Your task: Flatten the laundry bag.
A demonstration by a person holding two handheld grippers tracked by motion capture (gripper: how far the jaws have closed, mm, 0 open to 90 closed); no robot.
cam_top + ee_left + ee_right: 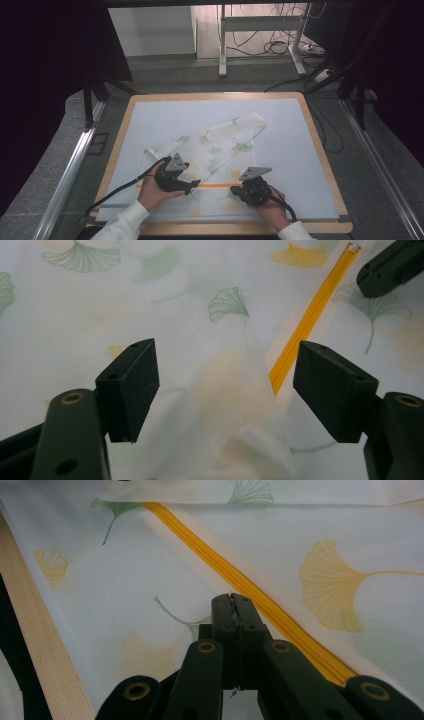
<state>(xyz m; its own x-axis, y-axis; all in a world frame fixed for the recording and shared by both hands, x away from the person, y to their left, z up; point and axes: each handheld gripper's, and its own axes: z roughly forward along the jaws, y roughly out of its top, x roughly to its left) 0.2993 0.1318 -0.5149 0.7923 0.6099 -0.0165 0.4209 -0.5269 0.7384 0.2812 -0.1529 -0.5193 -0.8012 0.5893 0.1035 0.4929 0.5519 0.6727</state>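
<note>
Right gripper (231,600): jaws together, pinching white mesh bag (215,145) beside orange zipper (240,580).
Left gripper (225,385): jaws apart over bag's bunched fabric.
Bag: flat on worktop (300,150), near front edge.

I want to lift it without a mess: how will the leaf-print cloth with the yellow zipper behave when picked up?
The cloth is probably floppy: it lies in soft folds. It looks thin and likely light. The zipper may stay a little stiffer than the rest.

Far half and right side of the pale blue worktop (295,150) are wide open; only the white leaf-printed mesh bag (220,145) sprawls across the near-left middle, under both grippers.
</note>
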